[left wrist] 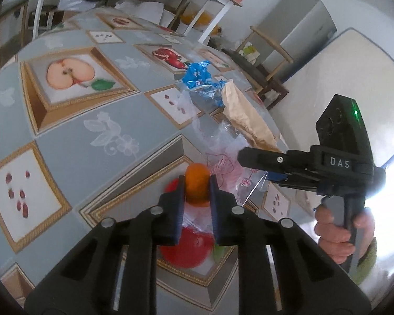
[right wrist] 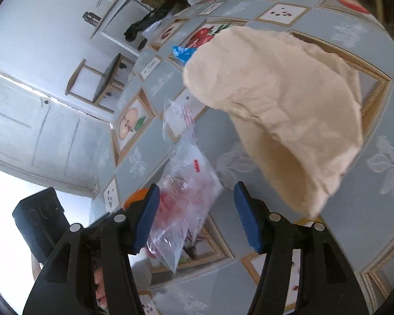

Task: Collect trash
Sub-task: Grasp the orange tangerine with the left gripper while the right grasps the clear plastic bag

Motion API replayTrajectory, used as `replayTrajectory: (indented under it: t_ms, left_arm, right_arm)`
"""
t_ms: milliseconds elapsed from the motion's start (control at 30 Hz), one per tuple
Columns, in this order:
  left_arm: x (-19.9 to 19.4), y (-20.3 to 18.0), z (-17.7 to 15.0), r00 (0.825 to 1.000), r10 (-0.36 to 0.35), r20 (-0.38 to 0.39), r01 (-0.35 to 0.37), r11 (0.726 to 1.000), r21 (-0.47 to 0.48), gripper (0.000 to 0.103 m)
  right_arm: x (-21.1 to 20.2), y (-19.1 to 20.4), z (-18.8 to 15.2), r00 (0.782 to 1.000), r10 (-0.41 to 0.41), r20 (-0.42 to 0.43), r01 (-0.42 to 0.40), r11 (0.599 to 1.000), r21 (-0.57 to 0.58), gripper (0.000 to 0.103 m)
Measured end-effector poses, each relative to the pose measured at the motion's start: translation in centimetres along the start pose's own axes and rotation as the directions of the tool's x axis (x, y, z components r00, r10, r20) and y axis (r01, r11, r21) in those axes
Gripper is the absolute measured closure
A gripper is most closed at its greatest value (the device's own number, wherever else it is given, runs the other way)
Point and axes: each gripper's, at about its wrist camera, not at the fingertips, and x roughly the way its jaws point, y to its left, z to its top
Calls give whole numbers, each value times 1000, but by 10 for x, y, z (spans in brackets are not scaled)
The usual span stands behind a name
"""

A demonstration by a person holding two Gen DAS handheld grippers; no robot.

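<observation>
Left claw: my left gripper [left wrist: 197,187] is pinching the orange fruit [left wrist: 196,183], one blue pad on each side of it.
Orange fruit: it sits low over the fruit-print tablecloth [left wrist: 73,136], right above a printed red apple, and touches the edge of the clear plastic bag [left wrist: 223,157].
Right claw: my right gripper [right wrist: 197,210] is spread wide, nothing between its pads [right wrist: 147,218]; from the left camera I see it side-on [left wrist: 252,156], held by a hand [left wrist: 336,233] with a green cuff.
Clear plastic bag: crumpled, red print on it, lying flat just ahead of and partly under the right claw [right wrist: 186,197], nearer its left pad.
Brown paper bag: big and creased [right wrist: 281,110], ahead and to the right of the right claw, not touching it; on the left camera it lies beyond the plastic [left wrist: 245,118].
Blue wrapper: further back on the table [left wrist: 199,74], beside the paper bag's far end.
Orange again: only a sliver peeks out behind the right claw's left finger [right wrist: 136,195].
</observation>
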Motion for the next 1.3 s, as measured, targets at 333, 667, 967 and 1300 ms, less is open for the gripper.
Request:
replayTrajectory:
  t_ms: [333,667,967,1300]
  left_arm:
    - [-32,16,0,995,-37,93,45,995,-87,87]
    - [-55,-3,-2,992,-34,125,42,997,-65,87]
    - [-48,-104,-1,985,-159,67,150,980,128,87]
    - [46,-280,-20,948,-234,-217,302,880,367,87]
  right_arm:
    - [-1,22,-19,992,-123,38,126,987,-96,79]
    - [-79,10,-38,982,-98,159,111,991,-71,89]
    - [-258,-78,-86,867,-181,464,128,981,145,89]
    - [-372,-238,-173,731,-435,525,141,850,507,89]
